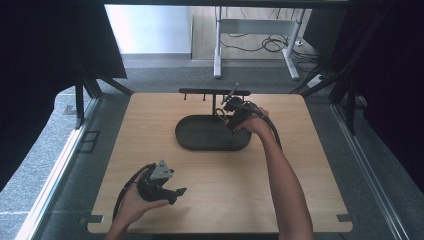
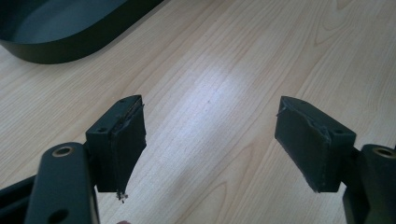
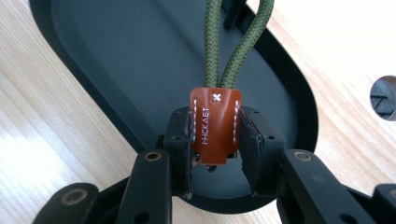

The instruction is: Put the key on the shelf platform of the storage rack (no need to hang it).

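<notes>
A brown leather tab (image 3: 215,123) with white stitching joins the two ends of a green braided cord loop (image 3: 212,42). My right gripper (image 3: 215,149) is shut on that tab, one pad on each side. It hangs over the right end of a black oval tray (image 3: 140,70). In the high view the right gripper (image 1: 227,117) is above the tray's (image 1: 200,146) far right part. My left gripper (image 1: 179,195) rests at the front left of the table. Its jaws (image 2: 210,140) stand wide open over bare wood, with nothing between them.
A black bar rack (image 1: 215,92) on a short post stands just behind the tray. The wooden table (image 1: 300,165) has a round hole (image 3: 385,98) near the tray. A corner of the tray (image 2: 70,44) lies ahead of the left gripper.
</notes>
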Motion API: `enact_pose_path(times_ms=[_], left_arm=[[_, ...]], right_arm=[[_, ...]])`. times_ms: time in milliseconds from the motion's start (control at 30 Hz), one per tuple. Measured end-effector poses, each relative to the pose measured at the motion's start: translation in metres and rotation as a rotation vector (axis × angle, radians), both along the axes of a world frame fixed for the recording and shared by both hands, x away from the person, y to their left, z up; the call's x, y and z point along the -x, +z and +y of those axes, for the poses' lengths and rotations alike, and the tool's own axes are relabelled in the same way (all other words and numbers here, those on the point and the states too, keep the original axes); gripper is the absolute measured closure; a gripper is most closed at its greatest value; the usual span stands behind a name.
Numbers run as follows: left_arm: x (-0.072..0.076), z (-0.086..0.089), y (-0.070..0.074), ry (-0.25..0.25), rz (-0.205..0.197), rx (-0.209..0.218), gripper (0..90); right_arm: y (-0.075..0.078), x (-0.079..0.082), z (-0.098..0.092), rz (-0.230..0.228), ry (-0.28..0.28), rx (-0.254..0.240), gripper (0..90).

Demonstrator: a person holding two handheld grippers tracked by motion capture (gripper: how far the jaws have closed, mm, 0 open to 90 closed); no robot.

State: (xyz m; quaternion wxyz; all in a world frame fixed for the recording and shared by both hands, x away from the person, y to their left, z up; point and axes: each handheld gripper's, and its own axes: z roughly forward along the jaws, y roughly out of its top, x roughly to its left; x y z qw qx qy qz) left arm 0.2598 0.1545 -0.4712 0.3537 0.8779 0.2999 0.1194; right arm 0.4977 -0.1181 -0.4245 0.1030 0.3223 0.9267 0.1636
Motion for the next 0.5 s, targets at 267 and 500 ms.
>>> enact_pose_path(times_ms=[267,500], left_arm=[[0.0,-0.003,-0.001,-0.002,0.003,-0.006,25.2],[0.0,-0.005,-0.001,-0.01,0.004,-0.007,25.2]], right_arm=[[-0.012,0.001,-0.003,0.02,-0.001,-0.019,65.4],[-0.015,0.002,-0.002,0.041,-0.019,-0.038,57.2]])
